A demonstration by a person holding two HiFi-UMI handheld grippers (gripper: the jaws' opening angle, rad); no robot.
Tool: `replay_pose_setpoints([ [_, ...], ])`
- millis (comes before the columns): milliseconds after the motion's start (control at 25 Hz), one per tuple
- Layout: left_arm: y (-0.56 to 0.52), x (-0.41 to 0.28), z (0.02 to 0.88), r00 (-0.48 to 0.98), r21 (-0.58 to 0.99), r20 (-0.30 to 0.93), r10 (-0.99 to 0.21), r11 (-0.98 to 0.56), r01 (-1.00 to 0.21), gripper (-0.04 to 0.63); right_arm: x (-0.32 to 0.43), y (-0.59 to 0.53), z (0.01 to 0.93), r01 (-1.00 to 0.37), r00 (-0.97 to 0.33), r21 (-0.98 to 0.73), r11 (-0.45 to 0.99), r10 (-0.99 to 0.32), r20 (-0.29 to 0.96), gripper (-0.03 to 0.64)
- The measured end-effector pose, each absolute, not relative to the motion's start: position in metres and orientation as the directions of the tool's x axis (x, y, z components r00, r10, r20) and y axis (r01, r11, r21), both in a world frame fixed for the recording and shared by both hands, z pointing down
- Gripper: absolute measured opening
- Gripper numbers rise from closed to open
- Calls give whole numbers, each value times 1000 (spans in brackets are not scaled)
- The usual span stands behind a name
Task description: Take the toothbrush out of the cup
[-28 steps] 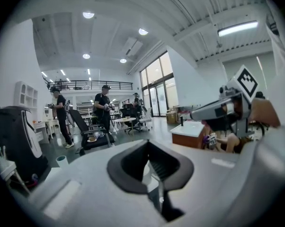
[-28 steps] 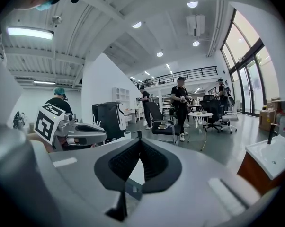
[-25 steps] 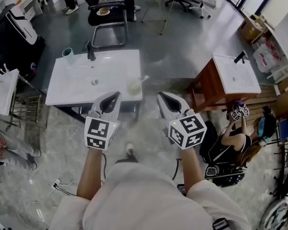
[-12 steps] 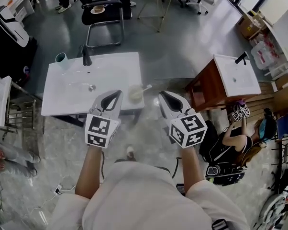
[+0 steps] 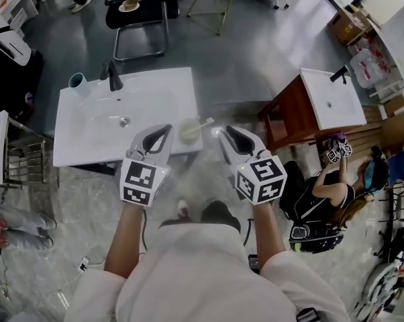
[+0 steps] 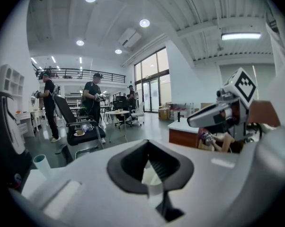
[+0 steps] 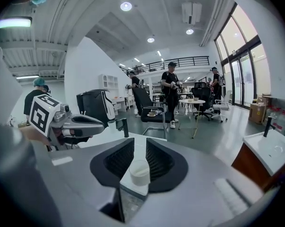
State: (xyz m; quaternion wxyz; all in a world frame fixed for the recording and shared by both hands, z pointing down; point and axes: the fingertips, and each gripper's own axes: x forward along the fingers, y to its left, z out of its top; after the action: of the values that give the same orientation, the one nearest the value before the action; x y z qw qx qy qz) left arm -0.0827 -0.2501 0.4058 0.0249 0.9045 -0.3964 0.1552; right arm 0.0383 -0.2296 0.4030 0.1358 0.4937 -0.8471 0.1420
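The toothbrush [image 5: 204, 121] stands in the white cup [image 5: 188, 129], its free end tipping to the upper right, on the near right corner of the sink counter [image 5: 148, 92] at mid-frame in the head view. Just right of the cup, the right gripper [image 5: 226, 133] has just been opening; its jaws stand moderately apart and touch nothing. On the cup's left, the left gripper [image 5: 163, 130] has its jaws together, empty.

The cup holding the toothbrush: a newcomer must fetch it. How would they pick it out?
In the head view, find the wide white washbasin counter at left. The cup sits at its near right corner. Unlike the pale blue cup by the black tap, it is whitish with a toothbrush sticking out.
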Motion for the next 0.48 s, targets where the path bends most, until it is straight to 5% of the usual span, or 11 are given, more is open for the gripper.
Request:
replay_pose_setpoints([
  [480, -278, -74, 459, 615, -38, 365, -699, -672, -740, 0, 50, -267, 461, -866, -493, -169, 470, -751, 439, 130],
])
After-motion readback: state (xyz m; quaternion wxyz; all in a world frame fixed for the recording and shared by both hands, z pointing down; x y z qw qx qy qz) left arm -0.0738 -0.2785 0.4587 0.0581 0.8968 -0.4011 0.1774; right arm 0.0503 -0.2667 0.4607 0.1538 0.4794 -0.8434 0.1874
